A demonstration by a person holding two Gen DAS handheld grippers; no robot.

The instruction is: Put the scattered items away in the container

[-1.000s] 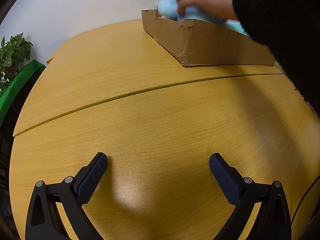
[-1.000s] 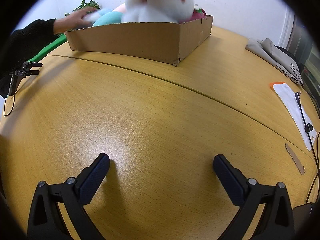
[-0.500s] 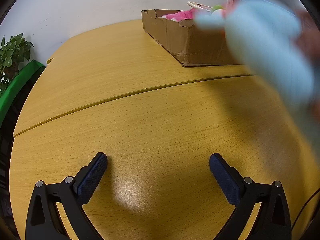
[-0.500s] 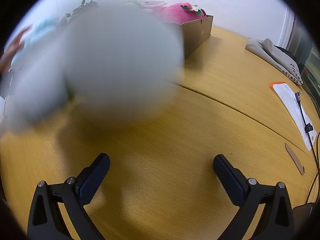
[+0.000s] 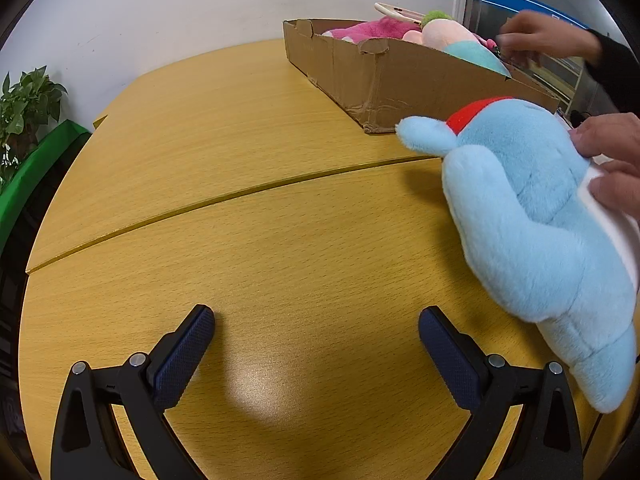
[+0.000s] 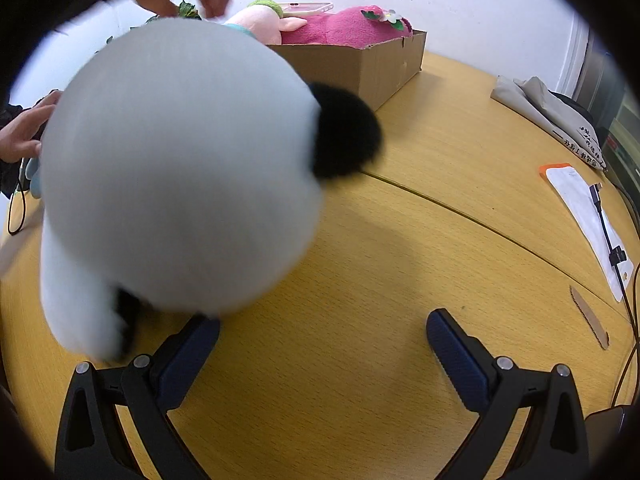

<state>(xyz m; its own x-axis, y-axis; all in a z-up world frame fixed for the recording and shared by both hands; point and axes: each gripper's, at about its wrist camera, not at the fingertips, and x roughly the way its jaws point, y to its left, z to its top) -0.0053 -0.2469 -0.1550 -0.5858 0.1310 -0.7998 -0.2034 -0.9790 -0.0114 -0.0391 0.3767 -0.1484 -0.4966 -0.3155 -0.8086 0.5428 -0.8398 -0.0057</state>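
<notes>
Wooden table | left gripper low, jaws spread | right gripper likewise

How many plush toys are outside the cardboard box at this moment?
2. A light blue plush toy with a red collar lies on the wooden table under a bare hand. A round white plush panda with black ears is near the right gripper. Others may be hidden.

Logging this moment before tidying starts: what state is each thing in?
left tool: open, empty
right tool: open, empty
blue plush: out of box, bare hand on it
panda plush: out of box, blurred
cardboard box: open-topped, plush toys inside
</notes>
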